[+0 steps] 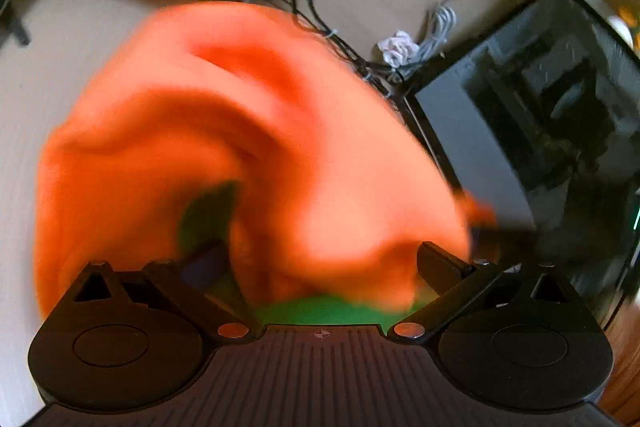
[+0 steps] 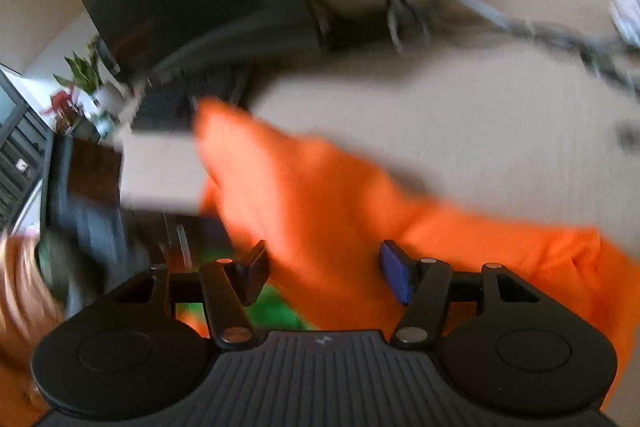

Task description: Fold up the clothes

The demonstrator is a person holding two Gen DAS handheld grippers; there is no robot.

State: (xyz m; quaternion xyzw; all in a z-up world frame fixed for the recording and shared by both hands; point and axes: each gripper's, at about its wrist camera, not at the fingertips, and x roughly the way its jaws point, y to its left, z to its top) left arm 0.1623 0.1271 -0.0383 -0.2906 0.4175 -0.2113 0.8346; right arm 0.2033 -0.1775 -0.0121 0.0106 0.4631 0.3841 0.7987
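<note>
Above the pale desk (image 1: 24,131), an orange garment (image 1: 224,131) billows between the wide-spread fingers of the left gripper (image 1: 324,259) and right gripper (image 2: 324,271), apparently for spreading or folding; no grip is visible.

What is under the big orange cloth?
A bit of green surface peeks out under the orange cloth, close to the left tool. Everything else beneath is covered, and the picture is blurry.
</note>
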